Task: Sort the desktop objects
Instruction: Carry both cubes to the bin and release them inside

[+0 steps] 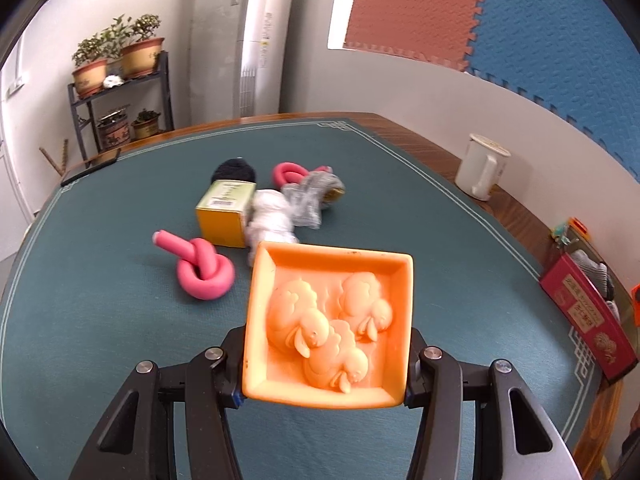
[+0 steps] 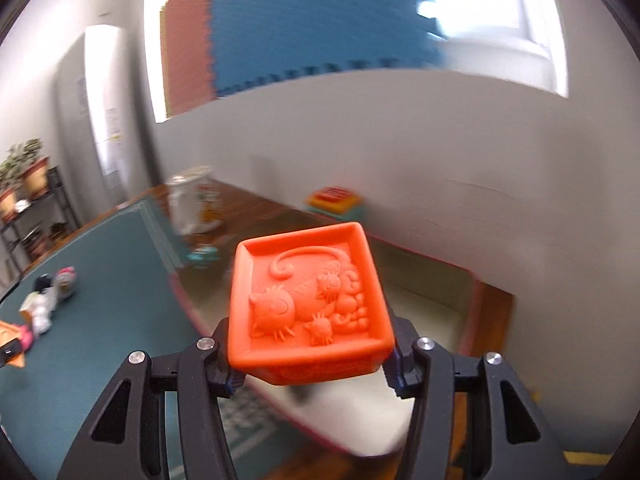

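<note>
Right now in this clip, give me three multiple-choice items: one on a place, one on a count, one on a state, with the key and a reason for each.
1. Where does the white mug stand?
A. On the green mat
B. On the bare wood edge of the table, by the wall
C. On the plant shelf

2. How many pink knotted foam tubes lie on the mat?
A. One
B. Two
C. Four

3. What is the left gripper doing?
A. Hanging open with nothing in it
B. Shut on the yellow box
C. Shut on the rabbit mold

Key:
1 B, the mug sits on the wood strip outside the mat's border.
2 B, a near tube and a far tube show.
3 C, both fingers press the mold's sides and it is held above the mat.
</note>
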Motion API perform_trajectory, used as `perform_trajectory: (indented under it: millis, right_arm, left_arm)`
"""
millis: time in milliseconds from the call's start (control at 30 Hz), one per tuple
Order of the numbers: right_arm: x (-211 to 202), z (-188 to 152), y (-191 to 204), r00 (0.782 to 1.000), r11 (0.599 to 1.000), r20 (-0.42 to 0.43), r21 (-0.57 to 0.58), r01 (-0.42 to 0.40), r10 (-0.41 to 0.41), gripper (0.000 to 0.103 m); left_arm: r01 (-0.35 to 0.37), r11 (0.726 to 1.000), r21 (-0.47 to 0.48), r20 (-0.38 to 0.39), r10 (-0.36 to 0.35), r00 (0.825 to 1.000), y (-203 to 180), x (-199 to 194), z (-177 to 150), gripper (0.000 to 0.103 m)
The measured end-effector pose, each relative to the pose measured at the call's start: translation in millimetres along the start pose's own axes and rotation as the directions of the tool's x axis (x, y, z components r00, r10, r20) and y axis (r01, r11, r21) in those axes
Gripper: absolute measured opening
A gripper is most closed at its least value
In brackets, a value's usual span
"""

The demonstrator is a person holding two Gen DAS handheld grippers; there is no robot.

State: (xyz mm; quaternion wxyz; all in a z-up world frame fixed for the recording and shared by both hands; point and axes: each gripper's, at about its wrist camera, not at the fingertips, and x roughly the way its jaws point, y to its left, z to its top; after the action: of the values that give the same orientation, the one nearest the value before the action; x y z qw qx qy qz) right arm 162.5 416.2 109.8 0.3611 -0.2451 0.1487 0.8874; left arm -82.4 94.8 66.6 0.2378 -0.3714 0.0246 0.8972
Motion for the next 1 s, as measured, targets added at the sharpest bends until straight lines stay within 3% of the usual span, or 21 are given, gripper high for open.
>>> perform_trajectory:
  millis: [167, 233, 267, 533, 1000]
  right_arm:
    - [8.5, -1.5, -27.5, 1.000, 0.999, -0.025, 0.049, 0.012, -0.011, 0.060]
    - [6.2, -1.3, -34.6, 1.000, 0.998, -0.008, 0.069, 0.007, -0.006, 0.073]
    - [5.9, -0.2, -37.3, 1.000, 0.997, 0.002, 0.075, 0.002, -0.002, 0.075]
    - [8.8, -0.5, -63.1, 0.998, 0.988, 0.054, 0.150, -0.034, 0.026, 0.075]
    - [10.2, -0.7, -89.9, 0.995, 0.985, 0.090, 0.164, -0.046, 0.032, 0.076]
  left_arm:
    - [0.031, 1.000, 0.006, -0.017, -0.031, 0.999, -20.4, 0.5, -1.9, 0.055]
    - [0.040, 0.999, 0.015, -0.025, -0.040, 0.999, -31.0, 1.0, -3.1, 0.055]
    - [0.048, 0.999, 0.020, -0.031, -0.047, 0.998, -38.1, 1.6, -3.4, 0.055]
    - [0.144, 0.987, 0.070, -0.061, -0.140, 0.988, -105.5, 2.9, 4.5, 0.055]
    - [0.351, 0.901, 0.254, -0.096, -0.337, 0.937, -265.4, 11.1, 28.0, 0.055]
